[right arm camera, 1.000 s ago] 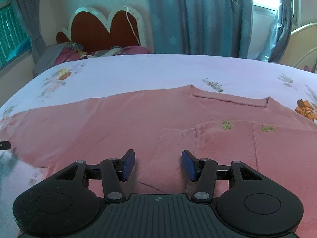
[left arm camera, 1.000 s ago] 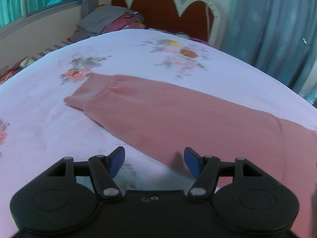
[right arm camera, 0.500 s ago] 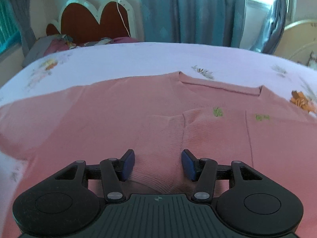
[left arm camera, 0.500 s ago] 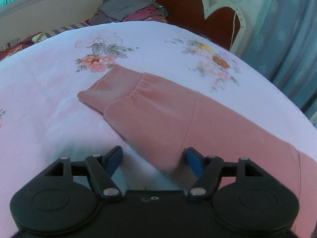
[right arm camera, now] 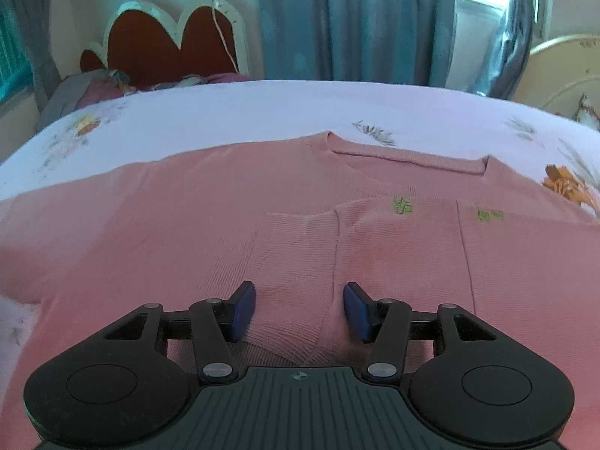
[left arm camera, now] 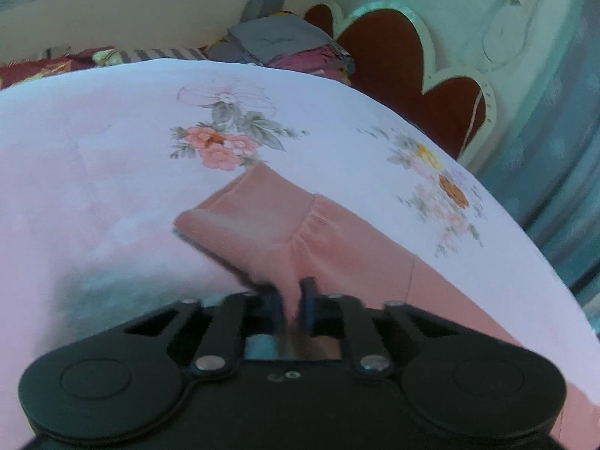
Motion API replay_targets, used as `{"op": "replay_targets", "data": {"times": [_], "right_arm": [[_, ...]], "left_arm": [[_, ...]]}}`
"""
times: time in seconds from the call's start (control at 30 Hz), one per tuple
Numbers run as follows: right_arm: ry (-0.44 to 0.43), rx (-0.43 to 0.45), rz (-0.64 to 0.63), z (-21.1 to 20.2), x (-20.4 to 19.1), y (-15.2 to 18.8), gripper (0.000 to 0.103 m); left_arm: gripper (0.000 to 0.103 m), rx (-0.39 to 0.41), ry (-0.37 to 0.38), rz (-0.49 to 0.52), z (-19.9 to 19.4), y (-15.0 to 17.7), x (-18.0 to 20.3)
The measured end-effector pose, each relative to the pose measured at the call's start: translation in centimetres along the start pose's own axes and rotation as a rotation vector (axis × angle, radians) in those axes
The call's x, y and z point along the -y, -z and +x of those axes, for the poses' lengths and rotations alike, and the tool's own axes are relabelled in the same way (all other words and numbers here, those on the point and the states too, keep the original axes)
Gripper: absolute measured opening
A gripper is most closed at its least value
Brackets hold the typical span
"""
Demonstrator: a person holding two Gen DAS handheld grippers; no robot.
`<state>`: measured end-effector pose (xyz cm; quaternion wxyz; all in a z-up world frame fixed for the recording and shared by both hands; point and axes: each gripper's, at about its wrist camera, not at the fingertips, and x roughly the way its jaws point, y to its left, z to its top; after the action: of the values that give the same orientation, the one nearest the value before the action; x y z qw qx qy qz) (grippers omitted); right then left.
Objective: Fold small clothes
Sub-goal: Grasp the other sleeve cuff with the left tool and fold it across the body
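1. Across the middle of the bed [right arm camera: 262,108], on its flowered sheet, one pink sweater [right arm camera: 180,217] lies spread flat, neckline toward the far edge; one headboard [right arm camera: 168,45] stands at the bed's far left corner.
2. One outstretched sleeve [left arm camera: 337,232] reaches toward the bed's left edge, a second lies folded over the chest.
3. Left tool [left arm camera: 288,305] has pinched that sleeve behind its cuff [left arm camera: 243,210]; I'd lift low and carry it evenly across.
4. Right tool [right arm camera: 298,309] hovers half-wide over the folded sleeve, gripping nothing.

Floral bedsheet [right arm camera: 262,112]; scalloped headboard [right arm camera: 161,48]; blue curtains [right arm camera: 356,18]
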<state>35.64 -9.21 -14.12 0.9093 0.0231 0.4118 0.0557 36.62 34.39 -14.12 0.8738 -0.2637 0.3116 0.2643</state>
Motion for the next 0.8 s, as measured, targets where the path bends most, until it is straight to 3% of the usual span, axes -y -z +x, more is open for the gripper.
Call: {"op": "replay_targets", "data": {"times": [0.1, 0.23, 0.3, 0.53, 0.8], "right_arm": [[-0.023, 0.007, 0.044, -0.2, 0.8, 0.0, 0.053], [-0.009, 0.001, 0.001, 0.0, 0.3, 0.0, 0.053], [-0.040, 0.003, 0.052, -0.2, 1.0, -0.3, 0.053], [-0.085, 0.073, 0.192, -2.9, 4.0, -0.3, 0.053], [-0.040, 0.130, 0.225, -7.0, 7.9, 0.8, 0.053]], "left_arm": [[0.007, 0.035, 0.015, 0.004, -0.9, 0.0, 0.3], [0.006, 0.100, 0.071, 0.095, -3.3, 0.0, 2.7], [0.006, 0.123, 0.126, 0.153, -4.9, 0.1, 4.6], [0.006, 0.134, 0.408, 0.372, -11.4, 2.6, 13.9], [0.006, 0.011, 0.733, 0.575, -16.4, 12.2, 26.1]]}}
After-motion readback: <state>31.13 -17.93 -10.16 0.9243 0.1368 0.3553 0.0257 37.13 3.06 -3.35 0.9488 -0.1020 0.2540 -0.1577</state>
